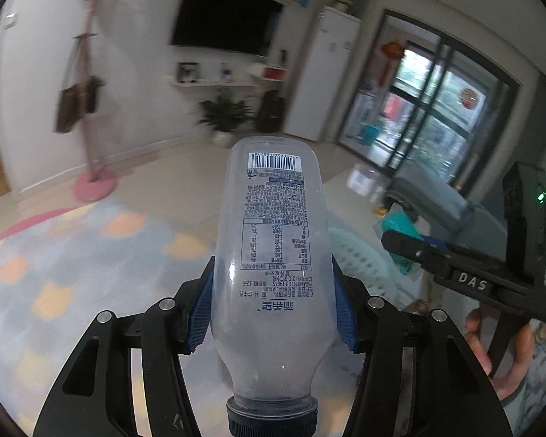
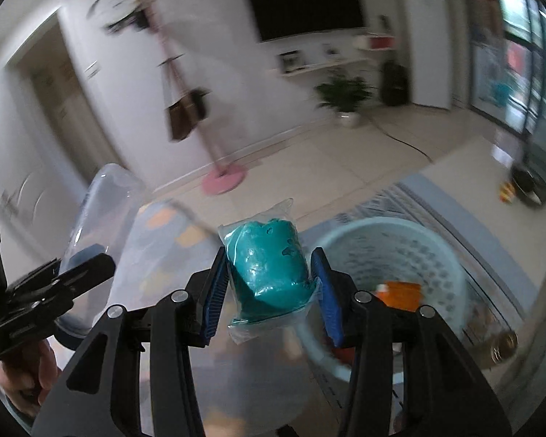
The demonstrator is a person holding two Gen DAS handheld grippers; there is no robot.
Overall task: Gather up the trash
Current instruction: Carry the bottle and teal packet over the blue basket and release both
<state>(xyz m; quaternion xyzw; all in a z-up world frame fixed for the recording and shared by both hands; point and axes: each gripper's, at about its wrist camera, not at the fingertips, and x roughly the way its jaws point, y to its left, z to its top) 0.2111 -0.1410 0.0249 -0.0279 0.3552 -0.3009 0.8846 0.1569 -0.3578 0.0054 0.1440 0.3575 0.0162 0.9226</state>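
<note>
Nearest our left wrist camera sits the dark cap of an empty clear plastic bottle [image 1: 271, 273], clamped between our left gripper's [image 1: 273, 300] blue pads, base pointing away, label toward us. Our right gripper [image 2: 271, 287] squeezes a teal packet in clear wrap [image 2: 267, 267]. Just beyond it on the patterned rug [image 1: 54, 255] stands the pale blue laundry-style basket [image 2: 400, 240], an orange item [image 2: 402, 293] inside.

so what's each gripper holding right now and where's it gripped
The left gripper clamps the empty plastic bottle across its lower body, cap toward the camera. The right gripper pinches the teal packet by its sides.
</note>
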